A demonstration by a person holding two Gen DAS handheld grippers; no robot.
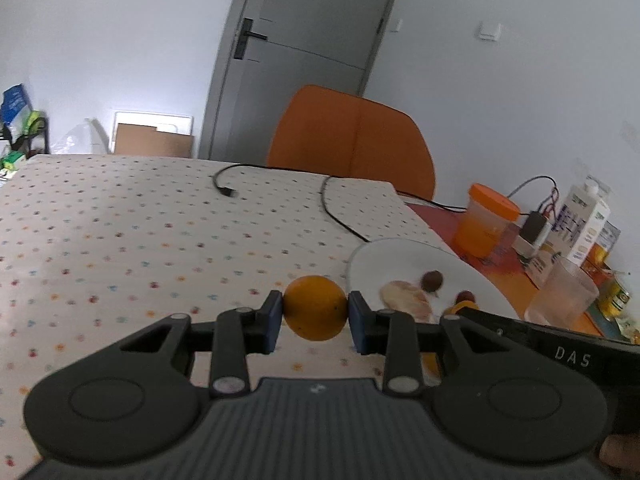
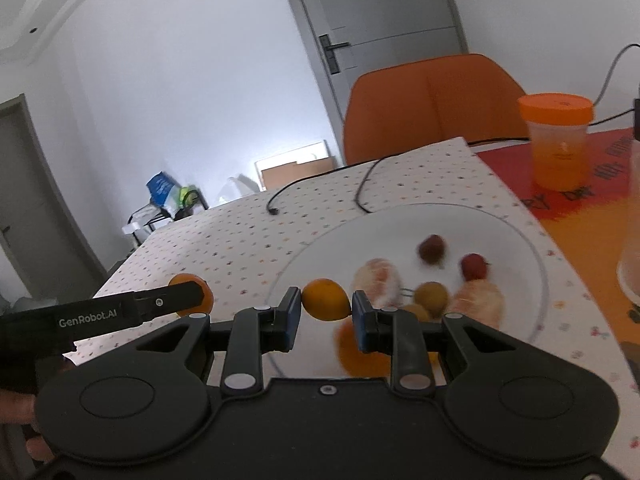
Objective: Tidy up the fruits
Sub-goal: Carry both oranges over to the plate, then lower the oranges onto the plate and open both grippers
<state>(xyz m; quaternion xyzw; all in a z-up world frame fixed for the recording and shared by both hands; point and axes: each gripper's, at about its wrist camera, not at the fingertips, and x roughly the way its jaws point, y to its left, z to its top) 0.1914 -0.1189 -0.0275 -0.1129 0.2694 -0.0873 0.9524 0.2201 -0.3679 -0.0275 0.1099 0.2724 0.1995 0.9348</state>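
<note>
Your left gripper grips an orange between its blue pads, jaws closed on its sides; the fruit is nearly round, its slightly longer axis running across the jaws, and it hangs above the dotted cloth, just left of the plate. Your right gripper grips a smaller orange fruit, an oval whose long axis lies level from pad to pad, its pointed end toward the right pad; it is held over the near left part of the plate. Both grips are narrow and neither fruit touches a surface. On the plate lie two pale peeled pieces, a brownish round fruit, a red one and a yellow-green one, all blurred. Another orange piece shows below the right jaws, partly hidden. Beyond the plate stand an orange-lidded cup on a red mat, a black cable across the cloth, and an orange chair.
</note>
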